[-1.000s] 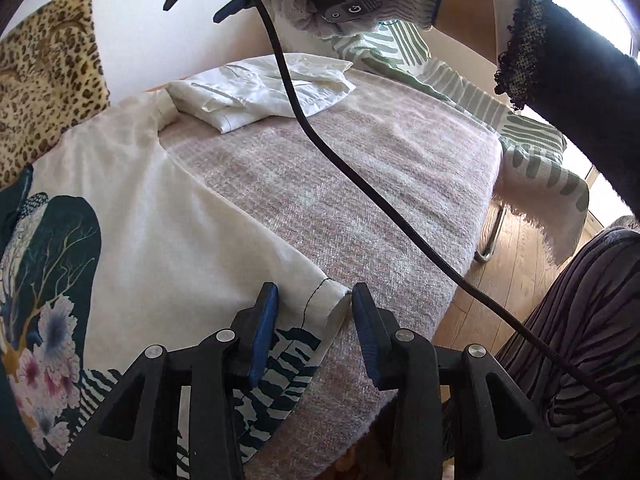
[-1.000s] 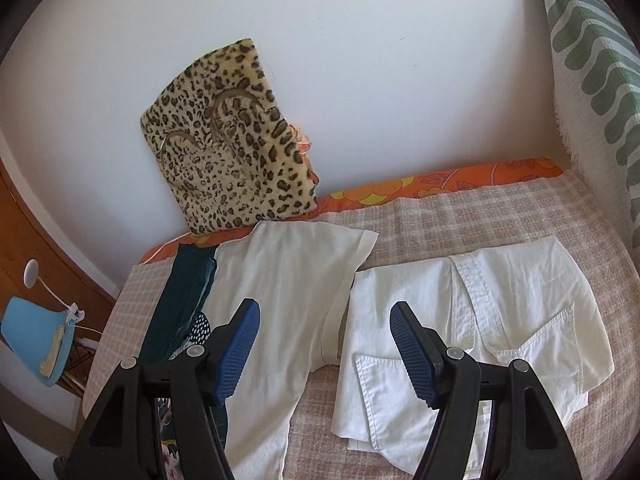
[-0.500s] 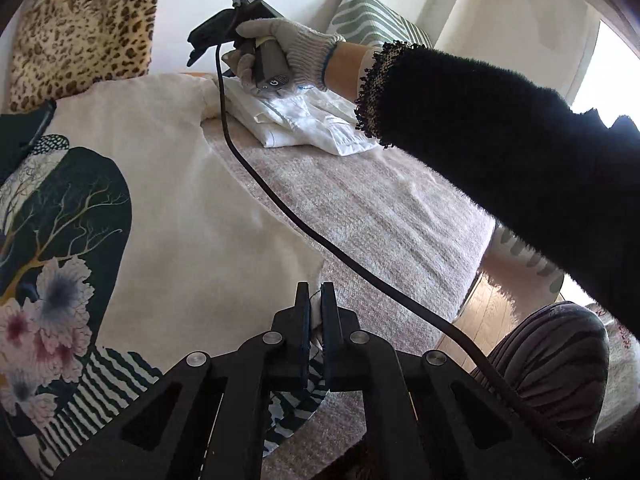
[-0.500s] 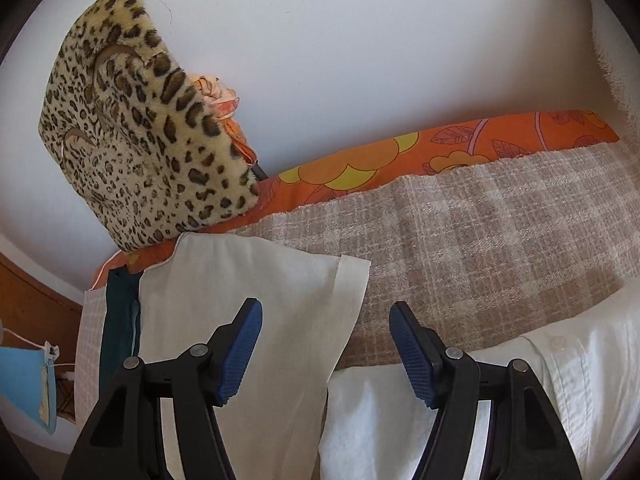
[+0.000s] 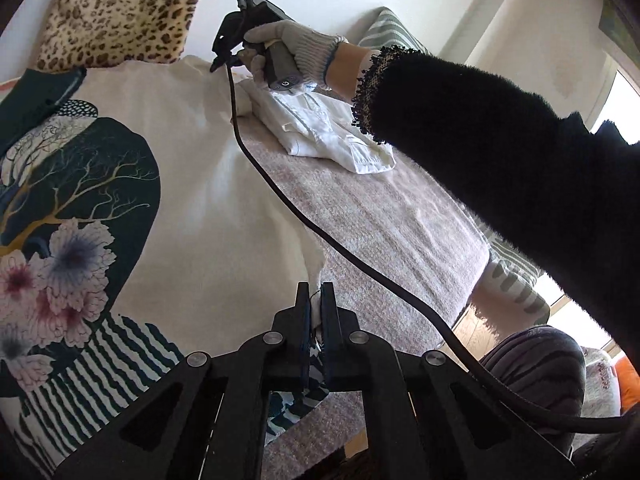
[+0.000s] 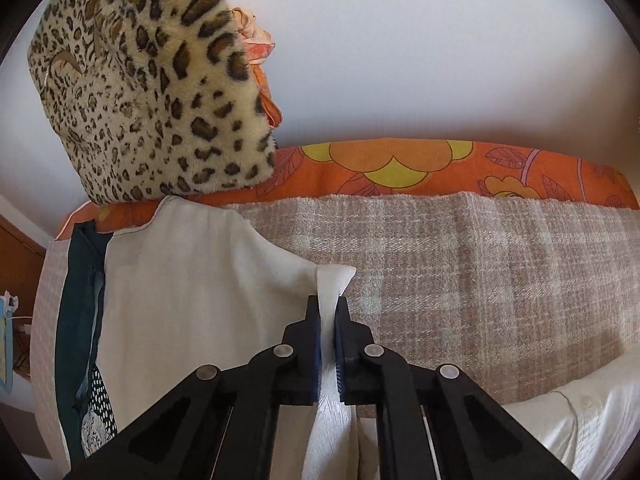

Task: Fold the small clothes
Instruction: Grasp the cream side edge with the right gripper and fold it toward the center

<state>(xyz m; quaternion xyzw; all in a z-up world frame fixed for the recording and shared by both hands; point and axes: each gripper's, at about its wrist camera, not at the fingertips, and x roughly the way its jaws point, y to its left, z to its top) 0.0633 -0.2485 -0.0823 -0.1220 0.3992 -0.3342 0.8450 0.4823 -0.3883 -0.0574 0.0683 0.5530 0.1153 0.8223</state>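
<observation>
So the cream printed top (image 5: 208, 216) is spread flat on the pinkish woven bed cover (image 5: 384, 216), print side up with the dark tree and flowers showing; the left gripper (image 5: 315, 320) has its jaws pinched tight on the top's near edge, down by the striped hem; the right gripper (image 6: 329, 320) is clamped on the sleeve corner (image 6: 334, 280) at the far end, a little flap of cream cloth poking up between the blue pads.

Stuff around: a folded white shirt (image 5: 332, 136) sits on the cover just beside the top's sleeve, basically touching it from the left camera's angle; the gloved right hand (image 5: 296, 54) hovers right over that shirt, and the person's black fuzzy sleeve (image 5: 500, 160) blocks a big chunk of the right side of that view; a black cable (image 5: 320, 236) runs from the right gripper down across the top and the cover, draped straight over the cloth.

At the back, a leopard print cushion (image 6: 148, 84) leans on the white wall, its bottom edge right by the top's collar; an orange flowered pillow (image 6: 420, 168) lies along the wall behind the cover; a green striped cushion (image 5: 390, 32) is further off.
</observation>
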